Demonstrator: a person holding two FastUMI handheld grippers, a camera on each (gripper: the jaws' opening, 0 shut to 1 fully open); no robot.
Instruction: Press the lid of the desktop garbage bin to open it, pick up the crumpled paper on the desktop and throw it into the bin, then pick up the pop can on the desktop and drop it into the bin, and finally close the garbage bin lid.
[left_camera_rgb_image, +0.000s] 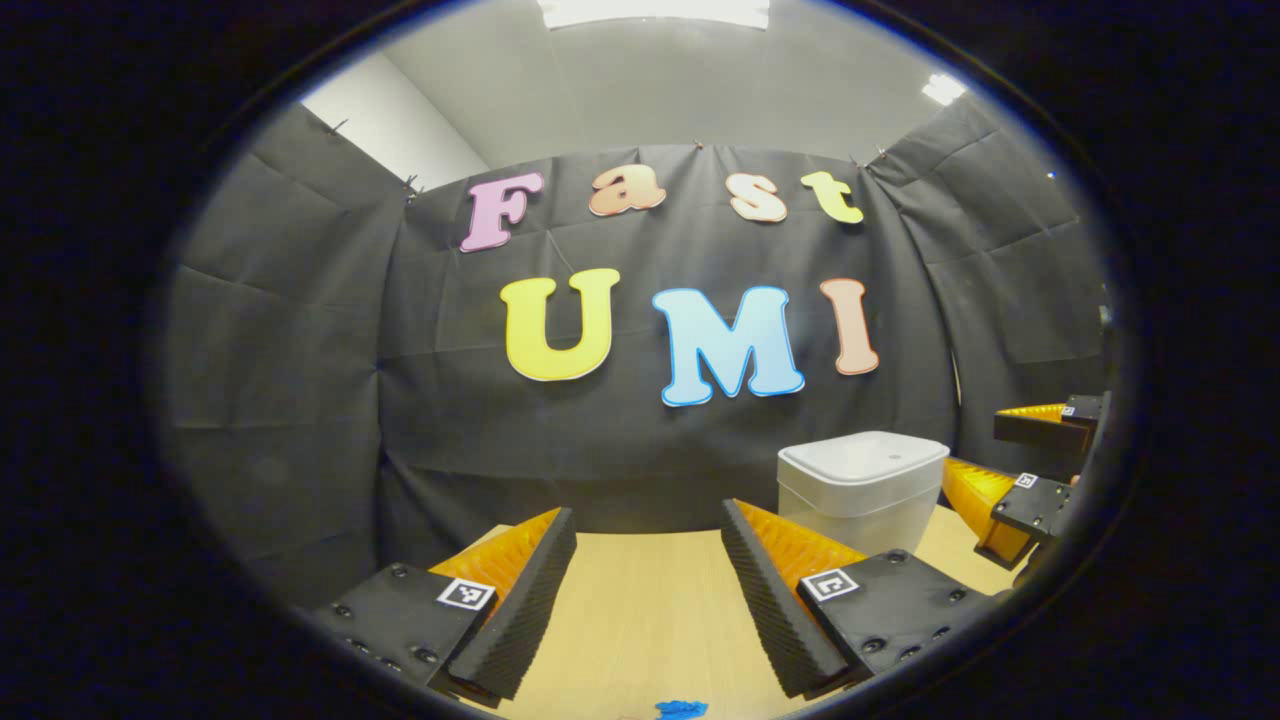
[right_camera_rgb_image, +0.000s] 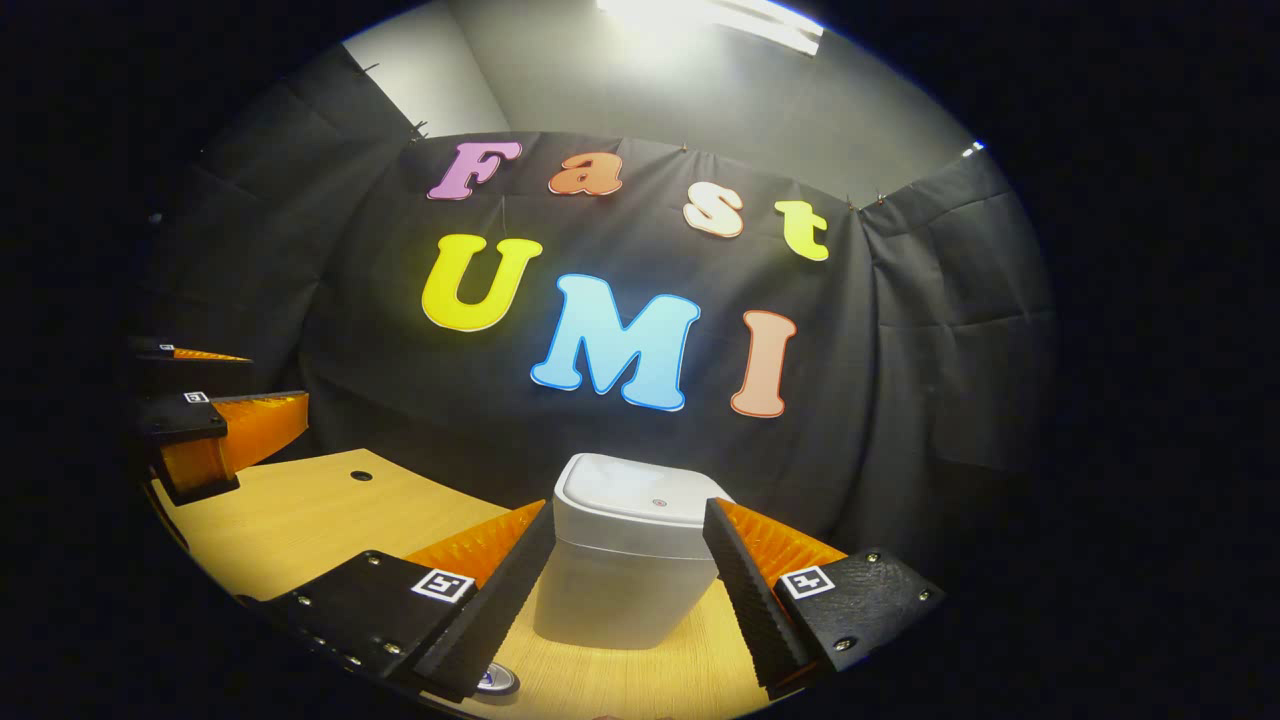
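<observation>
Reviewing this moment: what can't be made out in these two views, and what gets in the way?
- Blue item, left gripper view: cut off by the bottom edge; cannot tell what it is.
- Round metallic thing, right gripper view: half hidden behind the right gripper finger; maybe the pop can's top, not certain.
- Bin base: its sides are covered by both fingers.
- Bin, left gripper view: lower left corner hidden by the left gripper finger.

Each gripper (left_camera_rgb_image: 648, 600) carries ridged wedge fingers (left_camera_rgb_image: 520, 610) on screwed black plates (left_camera_rgb_image: 400, 620) with square printed tags (left_camera_rgb_image: 466, 594).
</observation>
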